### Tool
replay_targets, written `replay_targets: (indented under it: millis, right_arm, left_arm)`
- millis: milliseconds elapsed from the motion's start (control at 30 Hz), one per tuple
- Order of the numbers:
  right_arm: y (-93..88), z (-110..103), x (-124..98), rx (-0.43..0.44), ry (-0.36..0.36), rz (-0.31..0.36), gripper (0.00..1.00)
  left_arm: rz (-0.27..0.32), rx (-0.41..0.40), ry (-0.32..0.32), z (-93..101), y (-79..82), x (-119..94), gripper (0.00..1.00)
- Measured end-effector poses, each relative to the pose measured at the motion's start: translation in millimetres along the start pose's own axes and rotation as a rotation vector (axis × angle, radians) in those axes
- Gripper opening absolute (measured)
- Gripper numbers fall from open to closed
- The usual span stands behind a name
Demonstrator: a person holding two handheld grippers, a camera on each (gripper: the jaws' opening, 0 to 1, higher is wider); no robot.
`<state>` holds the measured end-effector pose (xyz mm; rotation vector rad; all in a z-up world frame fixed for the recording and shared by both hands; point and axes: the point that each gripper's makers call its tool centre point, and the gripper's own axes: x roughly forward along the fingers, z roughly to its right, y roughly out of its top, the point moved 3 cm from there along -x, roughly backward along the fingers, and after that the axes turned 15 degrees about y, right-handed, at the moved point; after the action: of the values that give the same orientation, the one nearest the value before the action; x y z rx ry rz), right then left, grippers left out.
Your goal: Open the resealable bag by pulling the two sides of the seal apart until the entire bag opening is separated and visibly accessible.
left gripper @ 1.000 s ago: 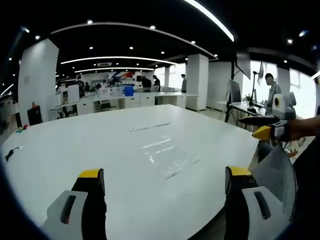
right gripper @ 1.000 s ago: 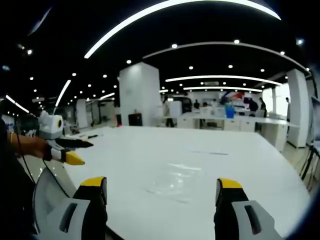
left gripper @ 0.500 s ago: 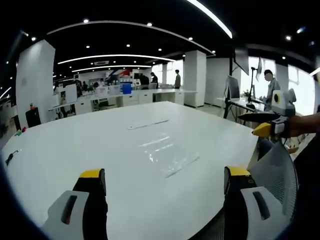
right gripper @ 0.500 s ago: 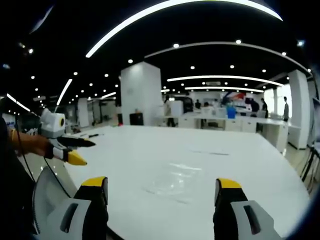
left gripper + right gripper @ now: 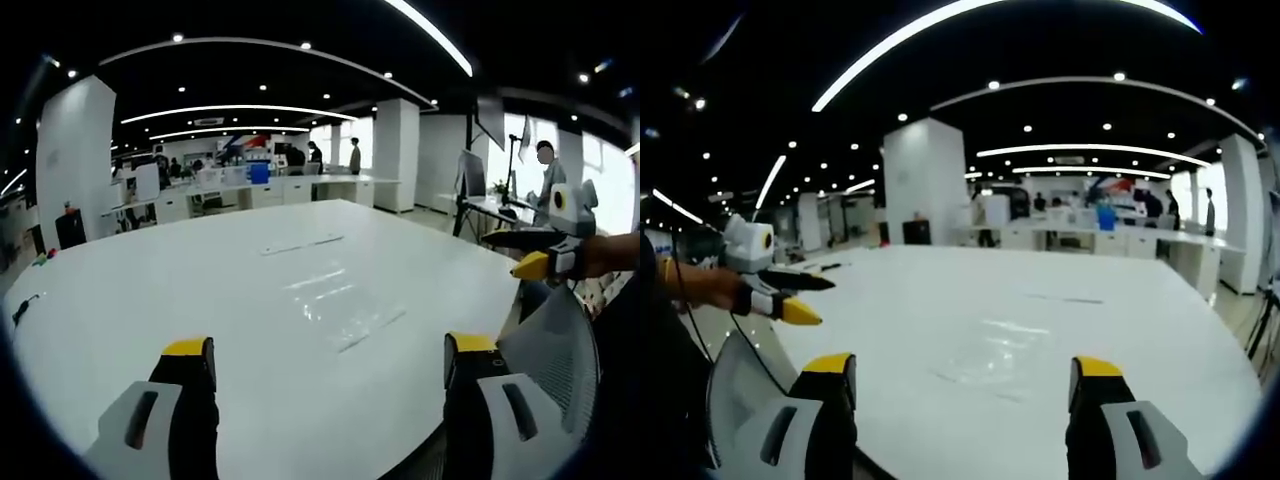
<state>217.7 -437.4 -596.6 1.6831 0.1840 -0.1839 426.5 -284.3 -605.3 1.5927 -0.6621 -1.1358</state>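
Observation:
A clear resealable bag (image 5: 340, 305) lies flat on the white table (image 5: 150, 300), ahead of my left gripper (image 5: 325, 360), whose yellow-tipped jaws stand wide apart with nothing between them. In the right gripper view the same bag (image 5: 1000, 360) lies just beyond my right gripper (image 5: 965, 368), which is also open and holds nothing. The right gripper (image 5: 535, 255) shows at the right of the left gripper view, held in a hand over the table's edge. The left gripper (image 5: 780, 295) shows at the left of the right gripper view, also off the table's edge.
A thin clear strip (image 5: 300, 243) lies on the table beyond the bag. A mesh chair back (image 5: 550, 340) stands by the near edge. A small black object (image 5: 22, 308) lies at the far left. Desks, pillars and people fill the office behind.
Both views drift slightly with the hands. The bag lies where it was, and both grippers stay open.

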Motion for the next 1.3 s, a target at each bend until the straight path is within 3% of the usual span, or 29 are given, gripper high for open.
replay_targets:
  millis: [433, 700, 767, 800, 867, 1300]
  right_arm:
    - [-2.6, -2, 3, -0.004, 0.018, -0.019, 0.87]
    - [-3.8, -1, 3, 0.003, 0.015, -0.022, 0.86]
    - [-5.1, -1, 3, 0.006, 0.017, -0.026, 0.86]
    - [-5.5, -1, 4, 0.006, 0.019, -0.028, 0.86]
    - [-6.1, -1, 4, 0.007, 0.021, -0.032, 0.86]
    - [-5.1, 4, 6, 0.007, 0.025, -0.05, 0.85]
  left_arm:
    - [-0.008, 0.008, 0.002, -1.5, -1.2, 1, 0.92]
    - [-0.034, 0.055, 0.0, -0.7, -6.9, 5, 0.92]
    - [-0.035, 0.073, 0.002, -0.8, -7.7, 8, 0.91]
    - [-0.045, 0.136, -0.004, 0.1, -9.4, 10, 0.92]
    - [-0.052, 0.181, -0.024, 7.4, -11.2, 14, 0.92]
    - [-0.051, 0.219, -0.067, 23.8, -11.7, 50, 0.8]
